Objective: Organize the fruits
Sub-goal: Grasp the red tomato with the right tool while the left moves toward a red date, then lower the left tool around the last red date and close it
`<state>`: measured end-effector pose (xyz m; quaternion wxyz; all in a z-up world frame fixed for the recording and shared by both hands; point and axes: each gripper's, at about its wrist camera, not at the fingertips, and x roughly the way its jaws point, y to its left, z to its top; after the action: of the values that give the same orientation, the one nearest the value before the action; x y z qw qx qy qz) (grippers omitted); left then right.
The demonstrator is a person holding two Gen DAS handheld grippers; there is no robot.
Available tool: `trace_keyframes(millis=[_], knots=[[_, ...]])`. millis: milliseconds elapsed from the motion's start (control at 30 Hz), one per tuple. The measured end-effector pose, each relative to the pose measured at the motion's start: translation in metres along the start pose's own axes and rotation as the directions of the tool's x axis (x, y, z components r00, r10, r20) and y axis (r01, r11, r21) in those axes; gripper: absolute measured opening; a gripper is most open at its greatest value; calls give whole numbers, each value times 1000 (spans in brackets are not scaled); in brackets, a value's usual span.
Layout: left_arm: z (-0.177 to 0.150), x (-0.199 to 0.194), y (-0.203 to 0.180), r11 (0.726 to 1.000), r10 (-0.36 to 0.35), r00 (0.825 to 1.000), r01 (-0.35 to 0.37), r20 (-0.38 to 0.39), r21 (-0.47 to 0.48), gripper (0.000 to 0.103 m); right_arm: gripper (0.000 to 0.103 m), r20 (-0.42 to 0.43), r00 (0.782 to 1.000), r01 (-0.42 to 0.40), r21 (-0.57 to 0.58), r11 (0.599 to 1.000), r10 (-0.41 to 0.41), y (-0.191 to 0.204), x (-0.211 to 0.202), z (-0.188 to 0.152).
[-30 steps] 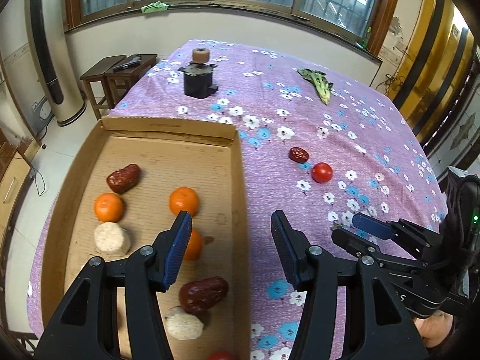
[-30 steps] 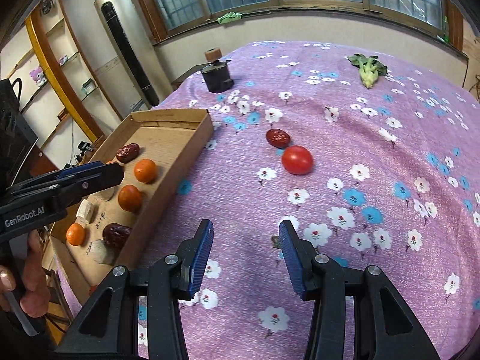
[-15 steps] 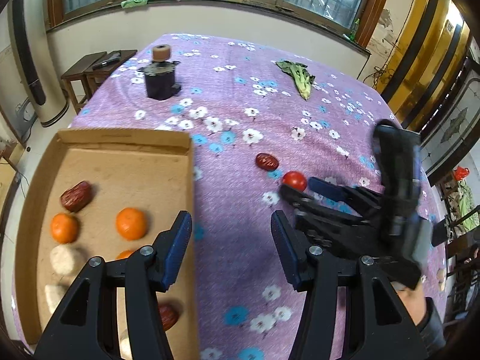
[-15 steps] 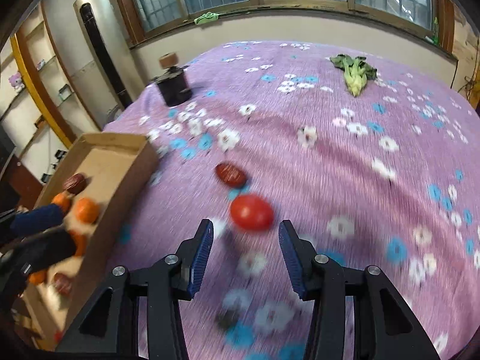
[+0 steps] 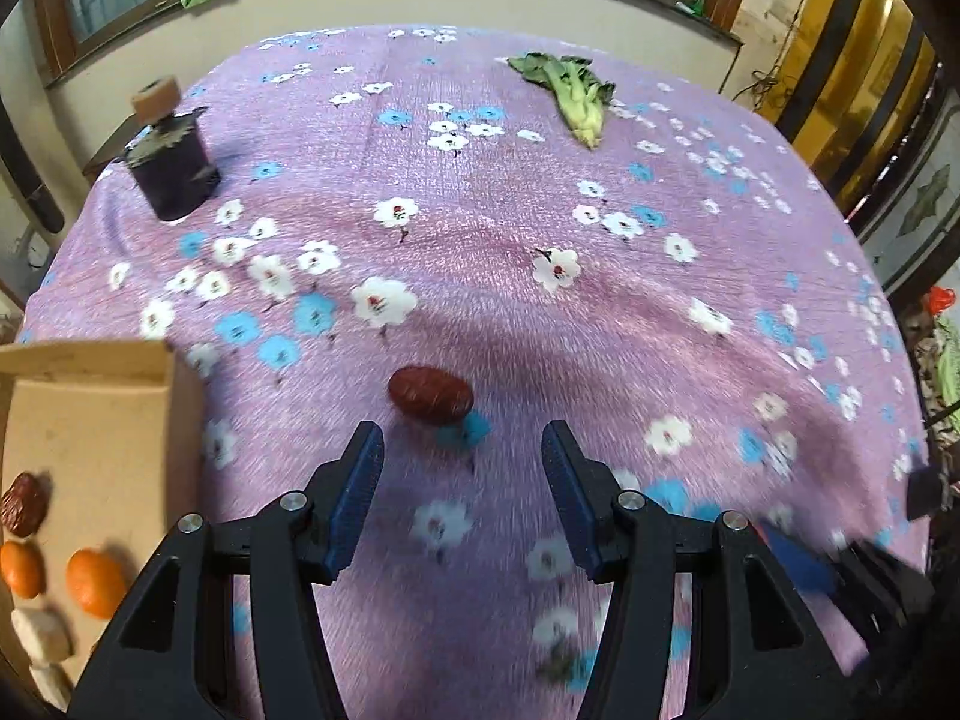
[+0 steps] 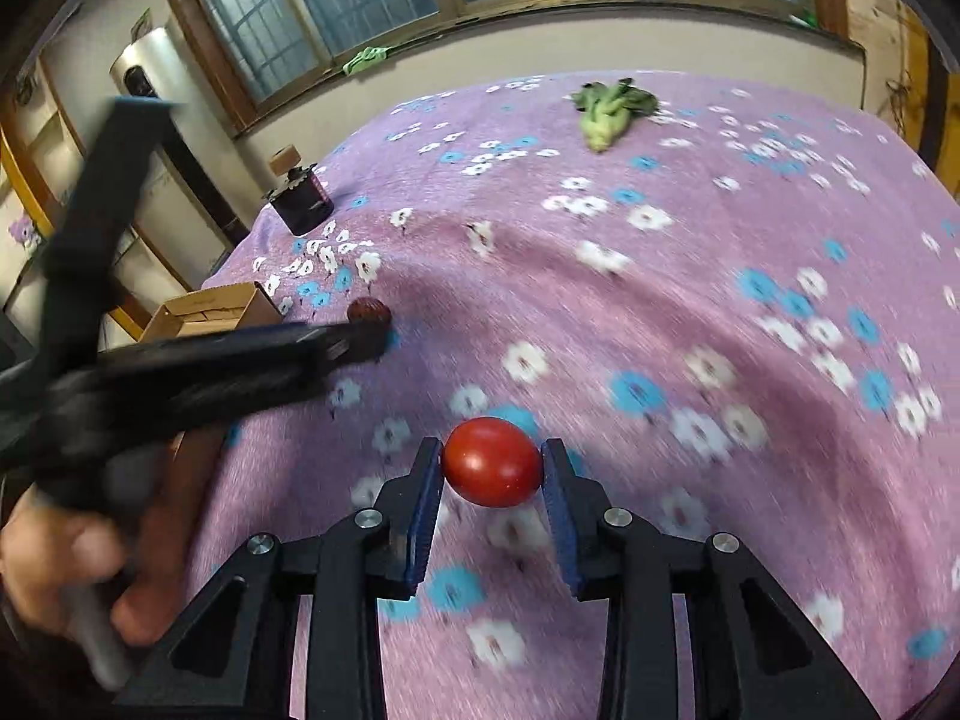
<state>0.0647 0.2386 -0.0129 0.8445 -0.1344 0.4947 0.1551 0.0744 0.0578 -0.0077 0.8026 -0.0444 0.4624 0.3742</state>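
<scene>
A dark red date point(image 5: 429, 394) lies on the purple flowered cloth, just ahead of my open left gripper point(image 5: 459, 459), a little left of its middle. It also shows in the right wrist view point(image 6: 368, 310), at the left gripper's tip. A red tomato point(image 6: 492, 462) sits between the blue pads of my right gripper point(image 6: 493, 468), which stands around it with both pads at its sides; I cannot tell if they press on it. The cardboard tray point(image 5: 90, 414) at the left holds a date point(image 5: 23, 504), oranges point(image 5: 93, 582) and pale lumps point(image 5: 39, 636).
A dark jar with a cork lid point(image 5: 171, 165) stands at the back left. A green leafy vegetable point(image 5: 573, 90) lies at the far side of the cloth. The right gripper's body point(image 5: 852, 576) shows at the lower right of the left wrist view.
Both grippers moved forward and right, away from the tray. The left one now faces the date. The right one has come around the tomato.
</scene>
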Motion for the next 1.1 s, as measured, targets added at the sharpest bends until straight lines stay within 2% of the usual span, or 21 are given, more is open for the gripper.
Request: trace_keyframes(millis=[67,133,200,233,533,733,1100], knots=[[3,10,-3,1000,-1,1000,1,-7,2,50,34,6,1000,-10,9,1000,10,-4,-7,-5],[3,13,-8,1000,14,1000,-14,8,24,35,34,15,1000,-22,17,1000,22,-6,-14,-9],[0,11,-12,999,9,1000,-9,9,46,13,34,27,999,-31,23,999,30,-7,-22,-11],[-1,11,-13,999,-5,1000,5,6,46,10,34,33,999,-32,26,999,31,-8,-24,-12],[-34,-35,-13,999,-32,997,29,76,46,9,34,70,996,-50,35,998,48,-1,-46,-18],[-63,-71,0,999,-52,991,50,125,15,9,34,68,995,-68,14,998,67,14,-50,-26],[-103,-111,35,999,-18,983,25,181,-35,9,34,62,993,-99,-59,993,103,57,-59,-40]])
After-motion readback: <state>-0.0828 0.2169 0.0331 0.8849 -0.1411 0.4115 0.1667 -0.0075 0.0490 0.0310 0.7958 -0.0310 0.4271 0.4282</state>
